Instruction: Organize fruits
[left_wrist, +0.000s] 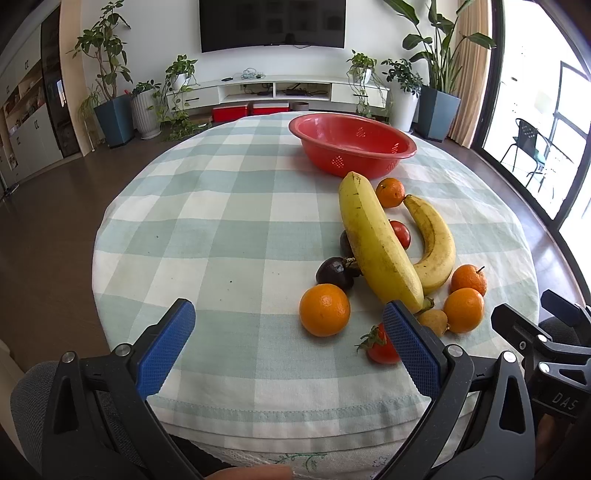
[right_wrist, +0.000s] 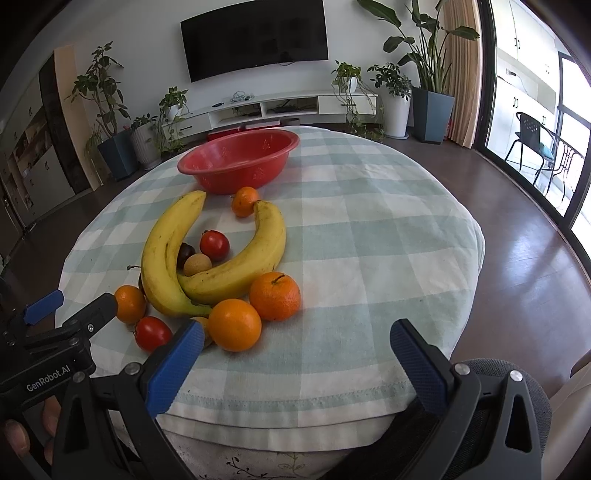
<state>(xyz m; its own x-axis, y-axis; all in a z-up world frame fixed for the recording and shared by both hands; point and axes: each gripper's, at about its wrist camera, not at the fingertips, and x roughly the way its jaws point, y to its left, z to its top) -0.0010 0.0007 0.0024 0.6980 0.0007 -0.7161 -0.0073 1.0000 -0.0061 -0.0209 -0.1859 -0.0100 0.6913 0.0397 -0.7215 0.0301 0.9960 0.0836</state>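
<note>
There, on the checked tablecloth, the fruit lay heaped on the near part of the table, short of the empty red colander bowl at the far side. Two bananas formed the heap's middle: the larger banana ran lengthwise from near to far, its blunt tip pointing toward the bowl, stem end nearest the grippers; the curved banana lay crosswise, bowing from beside that stem round to a tip touching the far tangerine. I counted four orange citrus fruits: that far one, two just beside the curved banana, and one left of the stem. Two red tomatoes showed, one between the bananas, one near. Dark passion fruit, two as far as I could tell, sat beside the larger banana. At least one small tan longan nestled between the bananas. The left gripper and right gripper both hung over the near table edge, jaws wide apart, holding nothing.
</note>
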